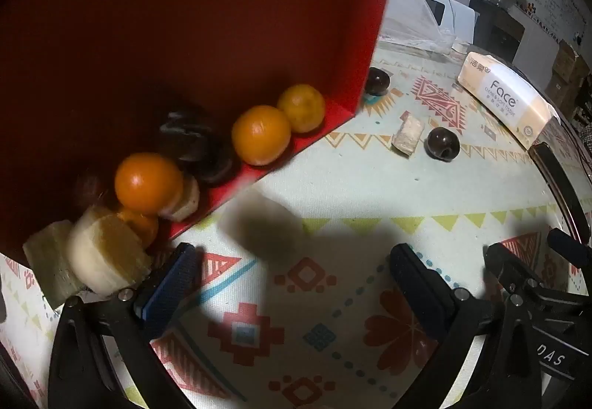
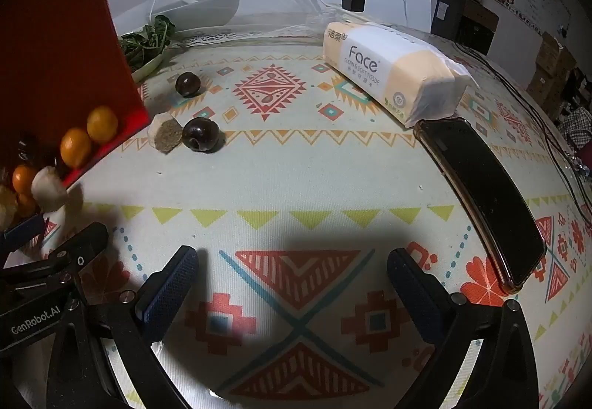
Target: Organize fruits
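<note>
Oranges (image 1: pixel 261 135), dark plums and pale cut pieces crowd the red box (image 1: pixel 344 109) at left of frame. Two plums (image 2: pixel 200 135) lie loose on the patterned tablecloth (image 2: pixel 296 187) mid-left. Tissue pack (image 2: pixel 388 70) and phone (image 2: pixel 484 201) line the right. Left gripper (image 1: pixel 292 283) and right gripper (image 2: pixel 292 283) both gape wide, empty, over bare cloth.
</note>
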Tool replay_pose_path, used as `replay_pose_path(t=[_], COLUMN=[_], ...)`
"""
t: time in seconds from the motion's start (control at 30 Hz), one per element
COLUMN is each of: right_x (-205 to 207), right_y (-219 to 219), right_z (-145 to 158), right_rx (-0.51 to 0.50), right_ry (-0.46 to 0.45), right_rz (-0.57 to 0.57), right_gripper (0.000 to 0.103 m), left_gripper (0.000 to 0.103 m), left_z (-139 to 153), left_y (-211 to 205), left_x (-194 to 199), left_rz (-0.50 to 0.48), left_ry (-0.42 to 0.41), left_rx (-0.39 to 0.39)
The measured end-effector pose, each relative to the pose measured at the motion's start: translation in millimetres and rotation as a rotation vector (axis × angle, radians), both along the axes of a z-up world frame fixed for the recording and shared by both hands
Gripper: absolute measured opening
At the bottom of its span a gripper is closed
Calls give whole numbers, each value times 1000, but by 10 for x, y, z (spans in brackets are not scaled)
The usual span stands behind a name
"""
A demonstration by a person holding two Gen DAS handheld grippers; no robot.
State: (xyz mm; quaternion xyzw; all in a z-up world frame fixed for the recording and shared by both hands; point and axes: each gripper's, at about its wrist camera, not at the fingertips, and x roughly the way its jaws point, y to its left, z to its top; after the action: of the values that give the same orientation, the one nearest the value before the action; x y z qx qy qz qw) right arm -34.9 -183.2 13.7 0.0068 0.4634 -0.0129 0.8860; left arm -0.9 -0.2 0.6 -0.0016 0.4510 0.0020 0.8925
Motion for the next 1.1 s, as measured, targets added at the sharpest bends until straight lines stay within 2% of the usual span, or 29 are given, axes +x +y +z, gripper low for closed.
replay_pose_path(t=[1.1], right_x=[2], right_y=[-1], right_z=[0], right_rx=[0], right_ry=[0], right_rz=[0], right_gripper=[103], left_gripper=[103], left_z=[2], left_y=[-53], left_x=[24], left_rz=[0], left_ry=[13], left_rx=[-2])
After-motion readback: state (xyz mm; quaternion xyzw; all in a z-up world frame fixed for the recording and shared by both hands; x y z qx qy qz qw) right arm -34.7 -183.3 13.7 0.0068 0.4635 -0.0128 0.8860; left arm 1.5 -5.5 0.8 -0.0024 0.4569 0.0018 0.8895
